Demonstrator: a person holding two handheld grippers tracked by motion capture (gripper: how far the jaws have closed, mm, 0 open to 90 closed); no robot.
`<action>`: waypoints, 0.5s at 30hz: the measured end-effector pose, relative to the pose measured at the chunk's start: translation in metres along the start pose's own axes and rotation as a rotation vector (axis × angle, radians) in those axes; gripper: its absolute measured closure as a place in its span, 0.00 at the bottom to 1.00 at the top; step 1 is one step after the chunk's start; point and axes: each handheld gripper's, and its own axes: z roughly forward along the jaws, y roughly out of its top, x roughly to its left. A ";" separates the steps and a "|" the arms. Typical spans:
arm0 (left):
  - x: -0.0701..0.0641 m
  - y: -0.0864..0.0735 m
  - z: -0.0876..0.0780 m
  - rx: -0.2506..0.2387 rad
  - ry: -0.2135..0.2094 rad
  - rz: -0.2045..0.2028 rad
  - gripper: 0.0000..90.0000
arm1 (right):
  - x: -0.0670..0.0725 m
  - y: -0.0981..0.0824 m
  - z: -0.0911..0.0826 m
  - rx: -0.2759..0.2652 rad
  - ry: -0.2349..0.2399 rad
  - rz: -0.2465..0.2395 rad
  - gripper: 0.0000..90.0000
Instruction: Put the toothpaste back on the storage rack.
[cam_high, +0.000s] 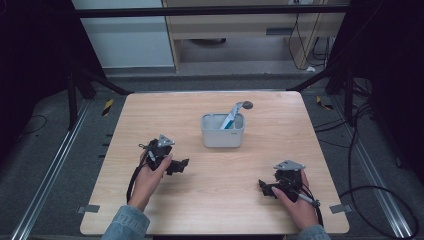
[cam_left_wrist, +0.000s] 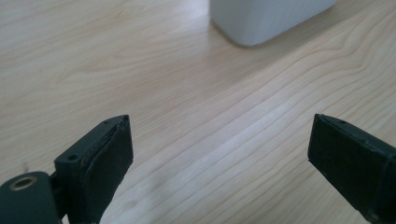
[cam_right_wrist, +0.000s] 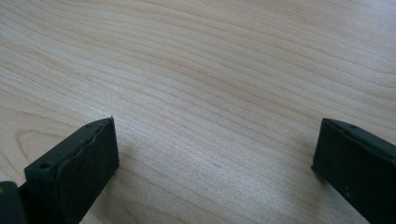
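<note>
One white bin (cam_high: 223, 134) stands ahead of the left hand-held gripper (cam_high: 181, 165), near it, holding one tube (cam_high: 231, 119) and one spoon (cam_high: 242, 106). Both the left and the right hand-held gripper (cam_high: 262, 186) gape wide, empty, over bare bench (cam_high: 220, 190), well inside its edges.

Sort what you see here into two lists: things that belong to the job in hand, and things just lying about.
Belonging to the job:
left gripper, jaws open
right gripper, jaws open
white container at mid-table
the tool leaning in it

Lying about:
cables on the floor
yellow-black tape marks beside the table
</note>
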 end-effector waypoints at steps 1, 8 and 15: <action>0.005 -0.004 0.000 0.006 0.007 -0.013 0.07 | 0.000 0.000 0.000 0.000 0.000 0.000 0.00; 0.032 -0.024 -0.004 0.022 0.049 -0.077 0.07 | 0.000 0.000 0.000 0.000 0.000 0.000 0.00; 0.047 -0.031 -0.008 0.037 0.086 -0.085 0.08 | 0.000 0.000 0.000 0.000 0.000 -0.001 0.00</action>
